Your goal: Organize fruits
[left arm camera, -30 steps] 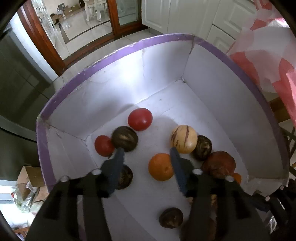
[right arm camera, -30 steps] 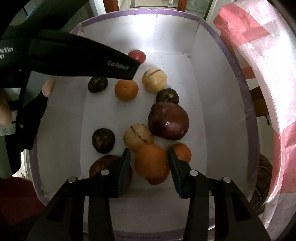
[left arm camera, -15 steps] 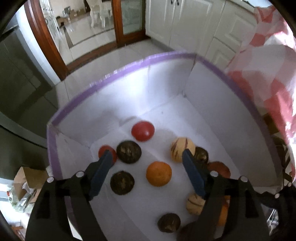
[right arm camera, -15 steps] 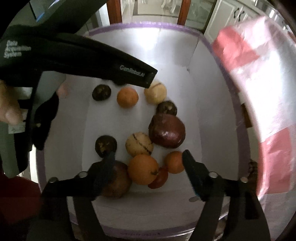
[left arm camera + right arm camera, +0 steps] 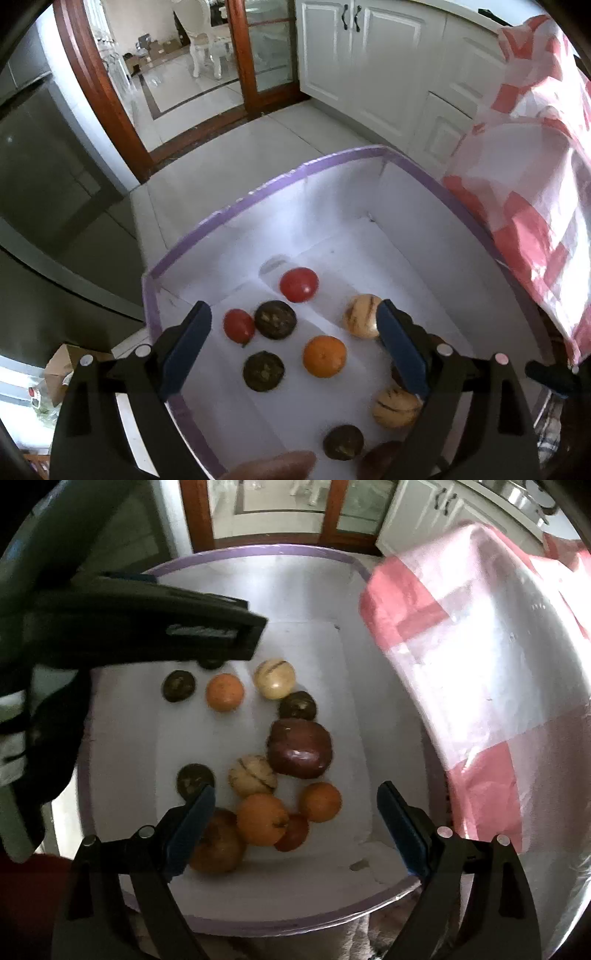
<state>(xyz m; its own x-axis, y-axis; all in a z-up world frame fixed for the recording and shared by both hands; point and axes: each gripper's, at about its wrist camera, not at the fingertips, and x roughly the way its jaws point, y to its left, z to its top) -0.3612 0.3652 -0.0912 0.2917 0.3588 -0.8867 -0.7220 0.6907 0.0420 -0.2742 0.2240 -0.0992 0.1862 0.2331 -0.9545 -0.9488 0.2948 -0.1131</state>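
Fruits (image 5: 258,775) lie loose inside the white box (image 5: 258,206), mostly from its centre toward six o'clock. Left gripper (image 5: 291,350) and right gripper (image 5: 295,827) hang above them, jaws opening, nothing gripped between.

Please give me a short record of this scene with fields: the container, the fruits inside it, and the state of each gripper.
container: white box with purple rim
fruits: oranges, red tomatoes, striped pale melons, dark round fruits, large dark red fruit
left gripper: jaws opening, nothing held
right gripper: jaws opening, nothing held, above the box
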